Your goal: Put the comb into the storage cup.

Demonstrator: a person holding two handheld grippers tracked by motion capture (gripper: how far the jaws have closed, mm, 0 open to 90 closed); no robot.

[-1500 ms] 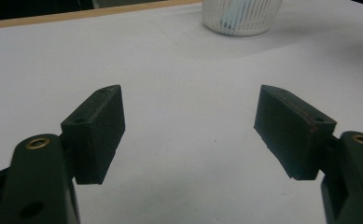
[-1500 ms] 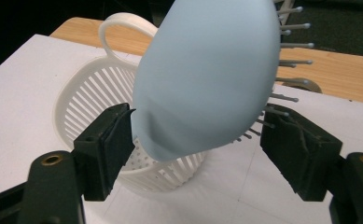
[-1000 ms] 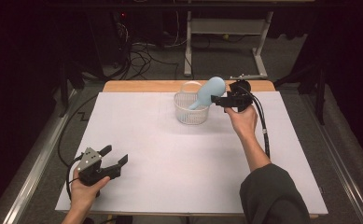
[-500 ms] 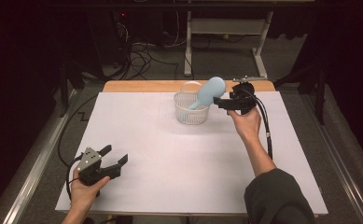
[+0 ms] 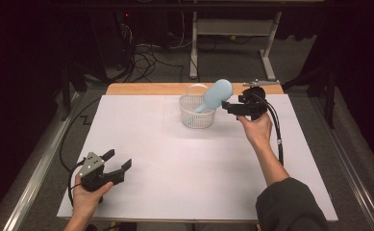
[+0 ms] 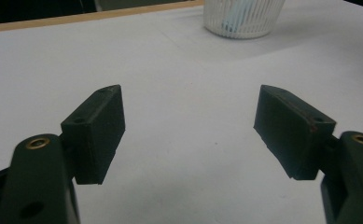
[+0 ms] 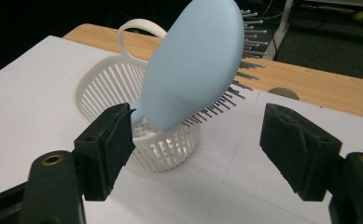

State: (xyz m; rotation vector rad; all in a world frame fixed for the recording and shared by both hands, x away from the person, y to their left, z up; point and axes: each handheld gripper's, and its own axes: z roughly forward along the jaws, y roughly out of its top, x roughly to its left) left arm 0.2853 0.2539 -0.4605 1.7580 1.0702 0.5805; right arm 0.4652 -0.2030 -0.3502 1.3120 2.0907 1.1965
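At the far right, the right gripper (image 5: 229,107) gapes wide beside the blue hairbrush (image 5: 215,94) propped in the white basket (image 5: 196,117), gripping nothing.

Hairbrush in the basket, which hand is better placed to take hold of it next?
Right. The right gripper is open just beside the hairbrush leaning in the basket; the left gripper is open near the table's front edge.

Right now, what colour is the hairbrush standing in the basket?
Pale blue hairbrush, with dark bristles; clearest in the right gripper view.
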